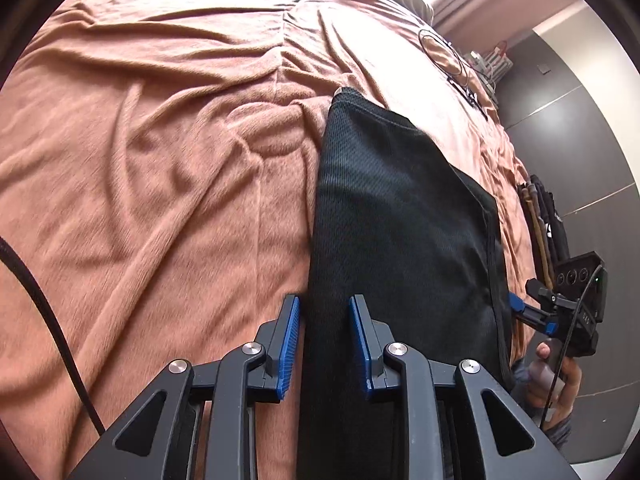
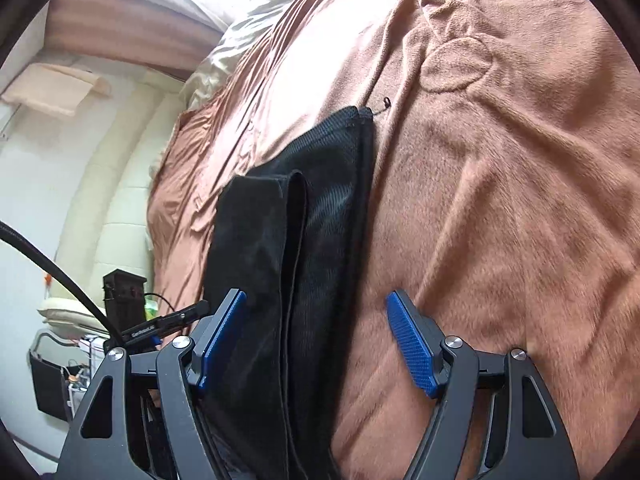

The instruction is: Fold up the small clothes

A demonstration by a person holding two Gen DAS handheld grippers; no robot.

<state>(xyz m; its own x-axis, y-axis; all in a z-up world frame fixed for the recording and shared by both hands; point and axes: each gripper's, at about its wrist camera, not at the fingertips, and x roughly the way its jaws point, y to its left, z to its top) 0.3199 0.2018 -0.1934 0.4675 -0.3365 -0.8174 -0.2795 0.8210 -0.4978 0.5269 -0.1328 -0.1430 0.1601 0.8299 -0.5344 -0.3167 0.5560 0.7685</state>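
Note:
A black mesh garment lies on a salmon blanket, with a folded layer on top in the right wrist view. My left gripper is open, its blue pads straddling the garment's near left edge. My right gripper is open wide, one pad over the folded layer and the other over the blanket. The right gripper also shows at the garment's right edge in the left wrist view, held by a hand.
A thin black cable loop lies on the blanket at the far right. Dark folded clothes sit by the bed's right edge. A pale wall and a black bin stand left of the bed.

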